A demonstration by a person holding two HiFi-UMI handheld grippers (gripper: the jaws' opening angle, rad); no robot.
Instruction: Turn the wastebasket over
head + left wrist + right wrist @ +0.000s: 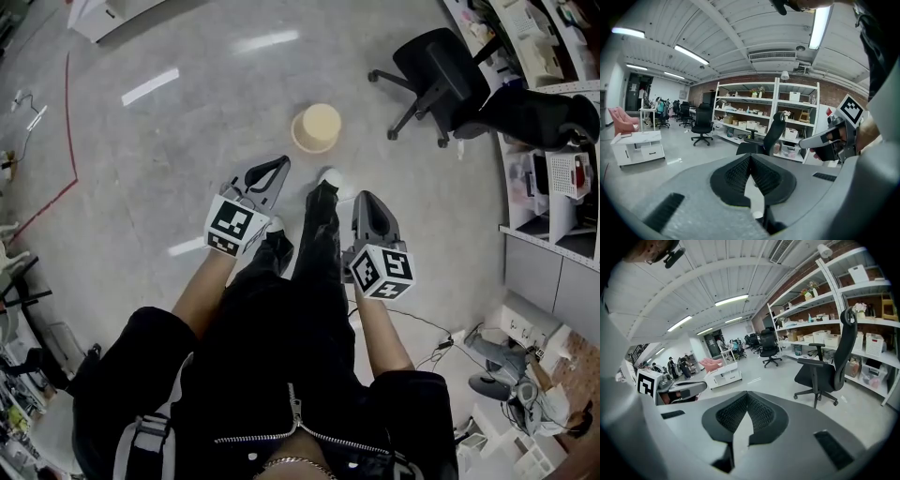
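A: Spotted the wastebasket (316, 128) on the bare floor (169, 141), upper centre of the head view, well apart from both tools. Looked like thin cream plastic; judged light, fairly stiff, and smooth enough to slip.

B: Best taken at the rim, then, one pad inside and one outside. Couldn't tell which end faced up, though.

A: Saw the left gripper (279, 163) pinched fully together, empty. Same for the right gripper (363, 196): closed on nothing.

B: Would have needed opening before any hold.

A: Caught the basket in the head view only. Got shelving (750, 112) and an office chair (815, 376) in the gripper views instead, plus the opposite tool at each frame's edge.
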